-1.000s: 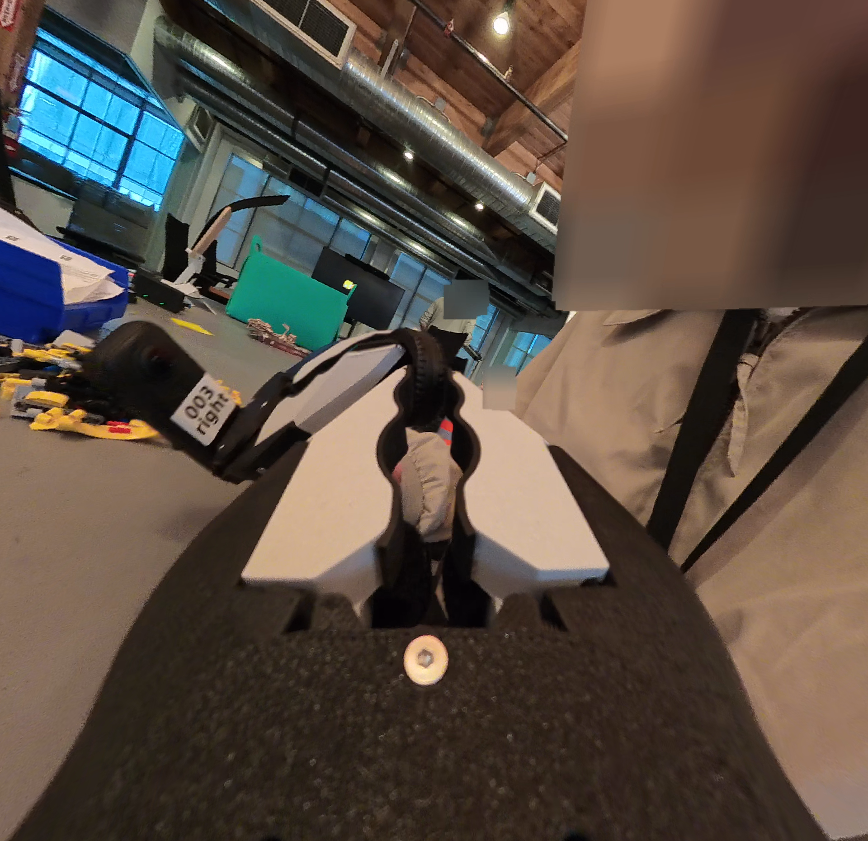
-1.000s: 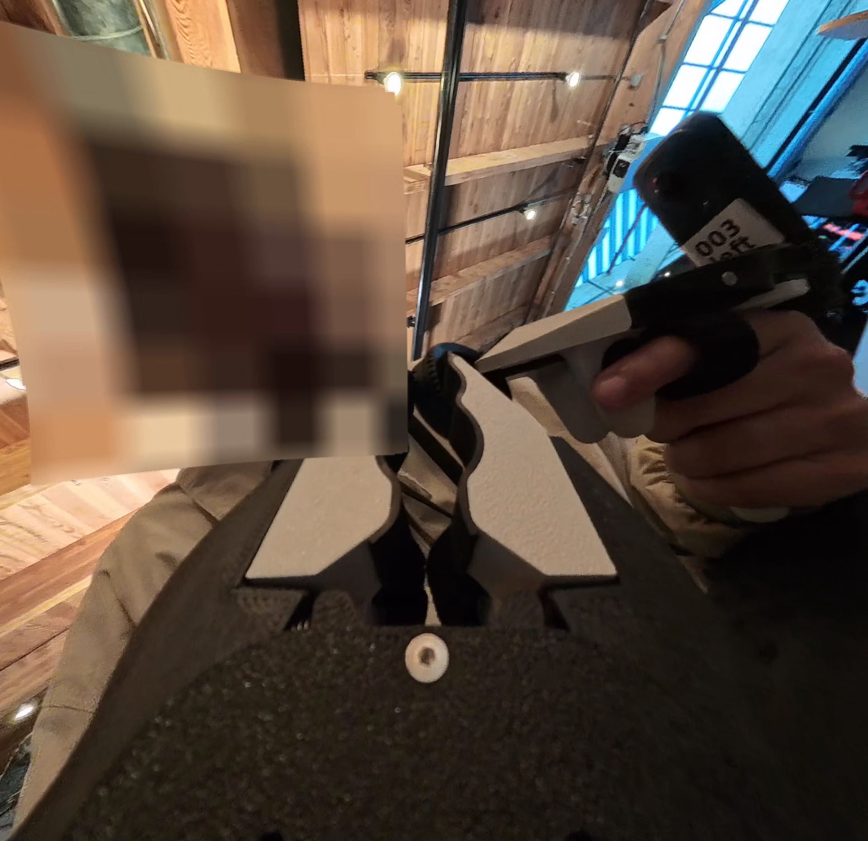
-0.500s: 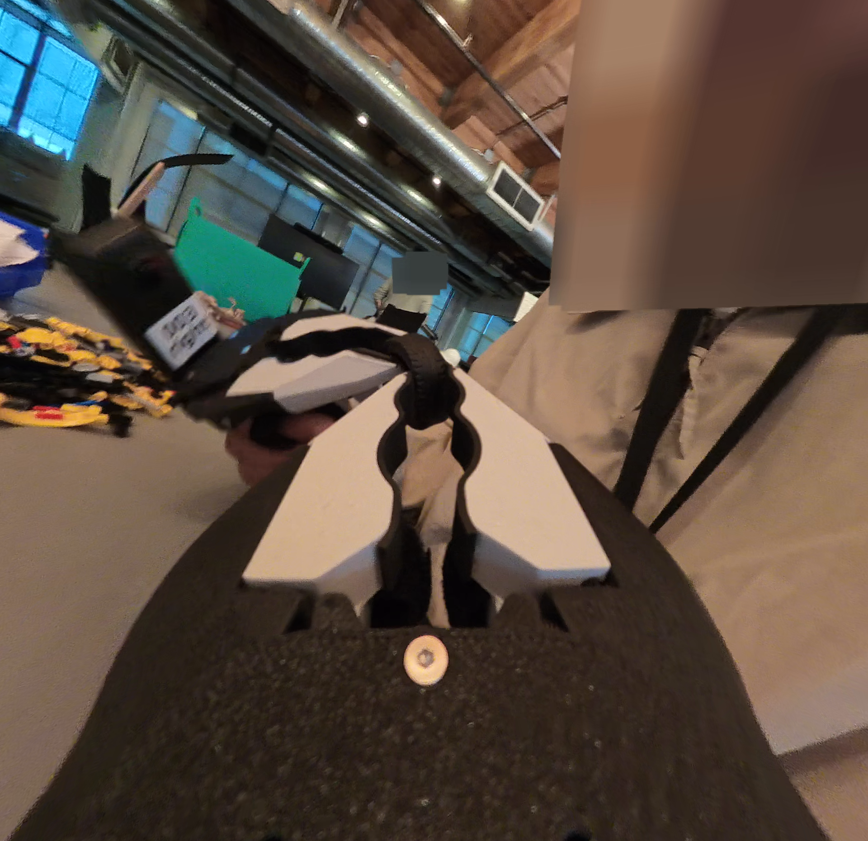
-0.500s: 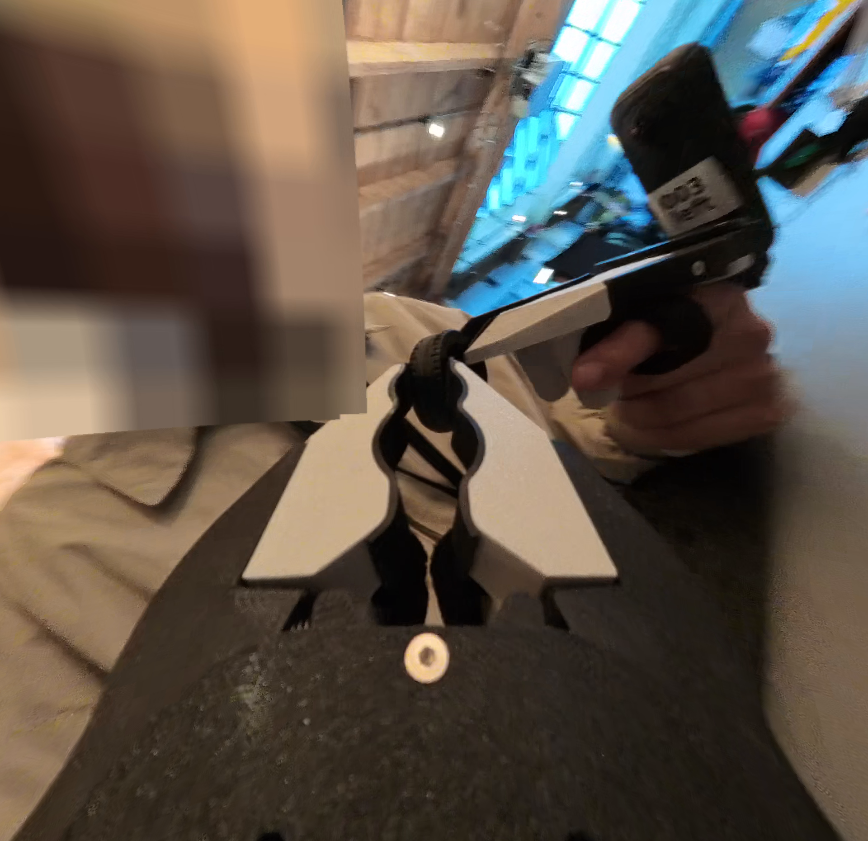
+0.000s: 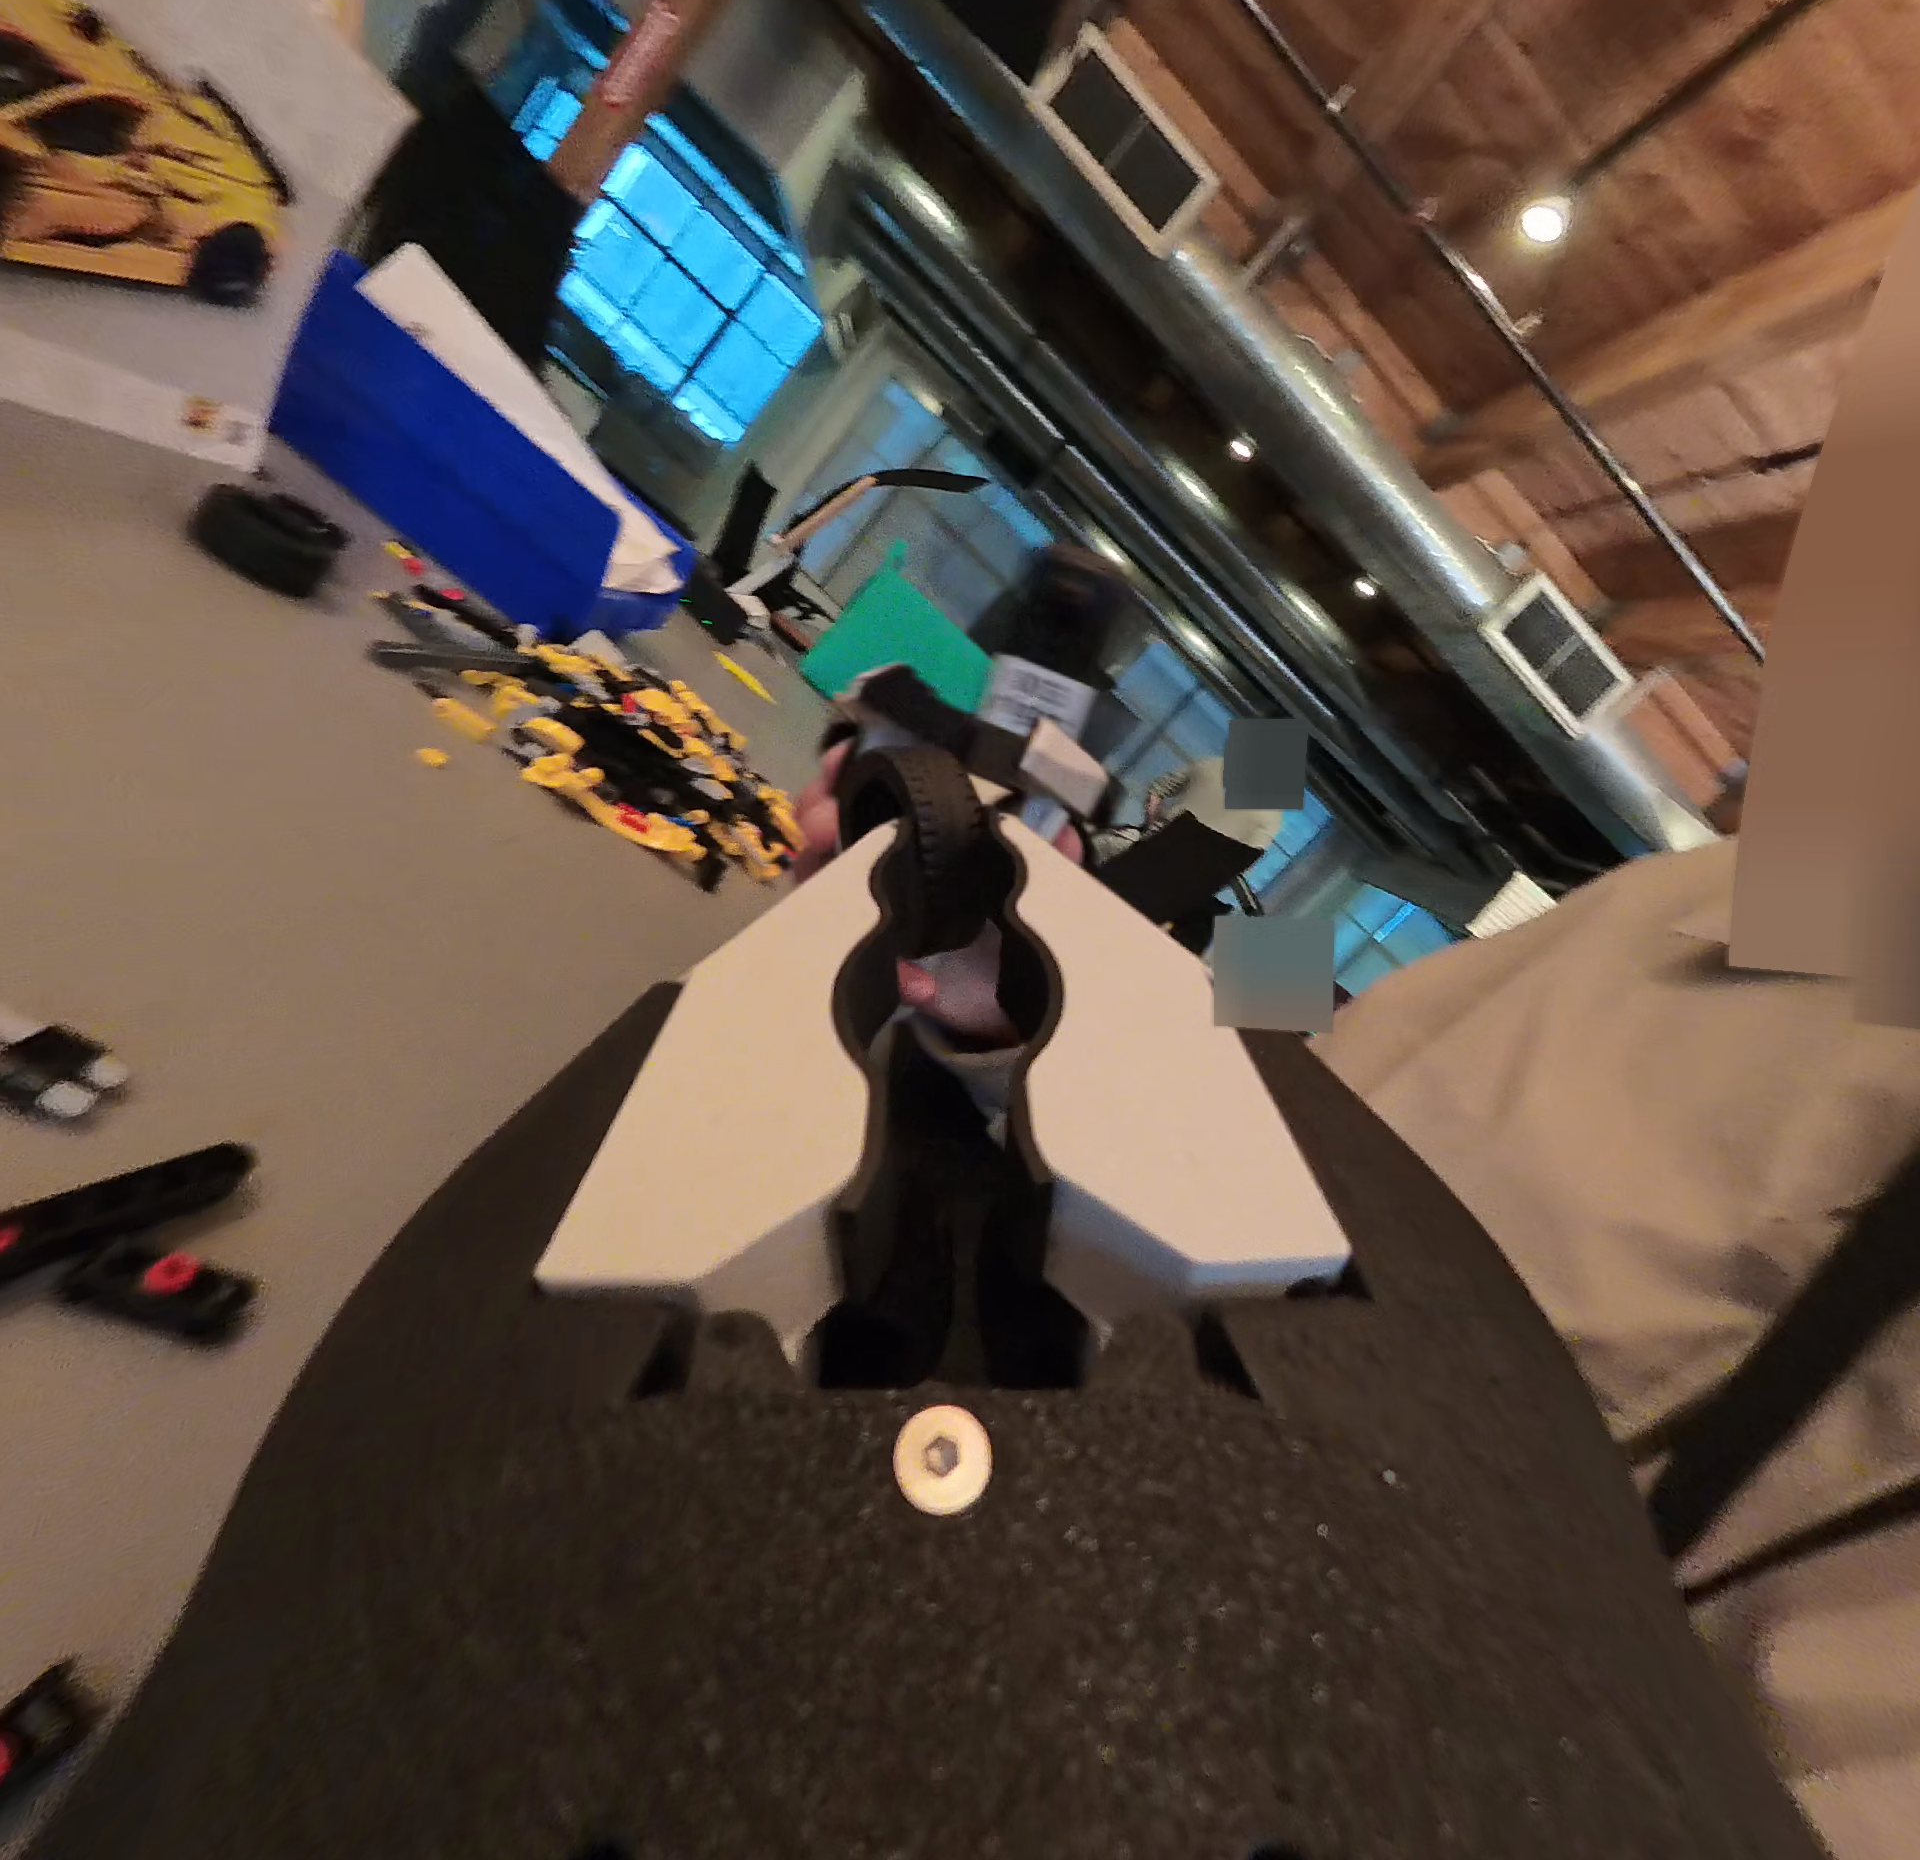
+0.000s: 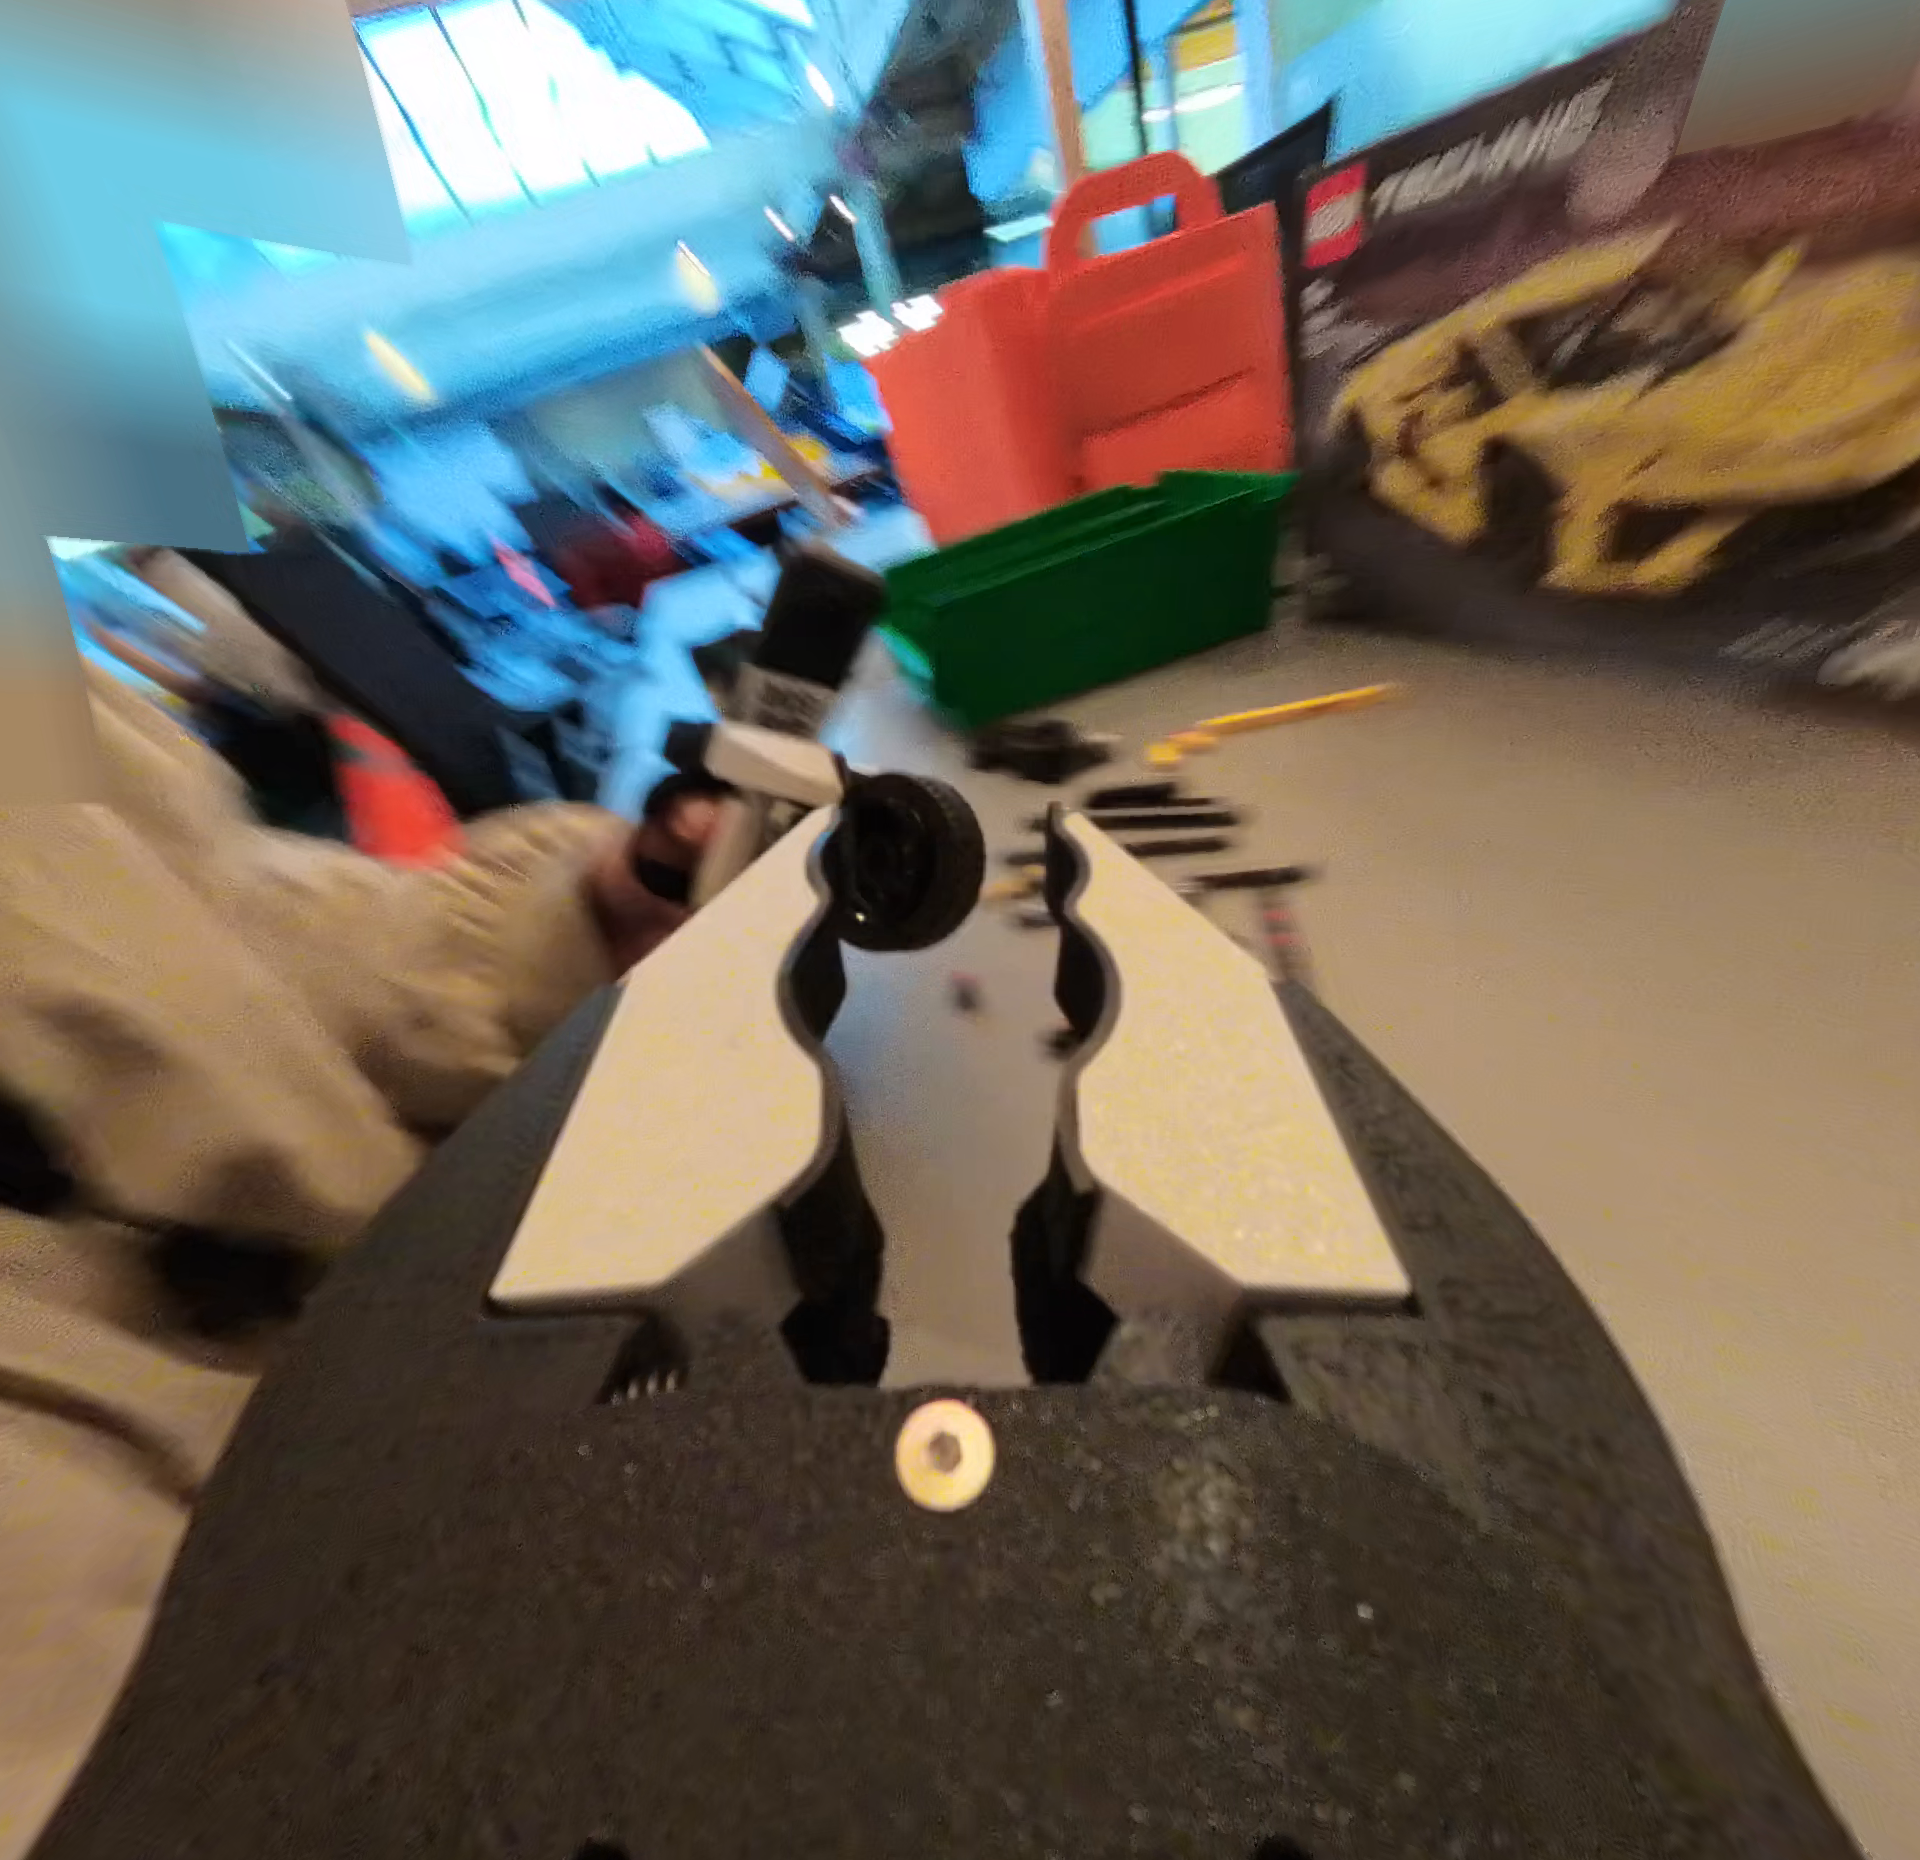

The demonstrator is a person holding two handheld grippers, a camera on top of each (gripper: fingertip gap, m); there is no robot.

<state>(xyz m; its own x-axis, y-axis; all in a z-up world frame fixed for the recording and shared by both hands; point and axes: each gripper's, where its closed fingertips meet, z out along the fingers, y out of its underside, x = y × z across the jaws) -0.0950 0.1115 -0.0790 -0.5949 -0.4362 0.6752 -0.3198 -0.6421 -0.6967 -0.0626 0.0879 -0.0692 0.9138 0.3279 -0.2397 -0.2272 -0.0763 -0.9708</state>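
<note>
Left wrist view showed the left gripper (image 5: 940,865) with its jaws pinching a small black rubber toy tyre (image 5: 928,854) at the very tips, the right gripper (image 5: 997,740) just beyond it. To the left lay the grey surface (image 5: 260,875), open near the jaws, with a heap of yellow and black building pieces (image 5: 634,761) farther off and a blue bin (image 5: 447,470) behind. A person's beige sleeve (image 5: 1558,1135) closed off the right side.

In the right wrist view the right gripper (image 6: 940,854) had its jaws spread, the tyre (image 6: 909,860) touching only the left finger, held from behind by the left gripper (image 6: 821,782). Bare surface (image 6: 1558,979) ran open to the right, up to a green tray (image 6: 1091,584), an orange carrier (image 6: 1101,356) and a printed cardboard box (image 6: 1610,376).

Half a second earlier both pairs of jaws had been clamped on the tyre together; now the right pair had let go, and both views had swung from the ceiling down towards the surface.
</note>
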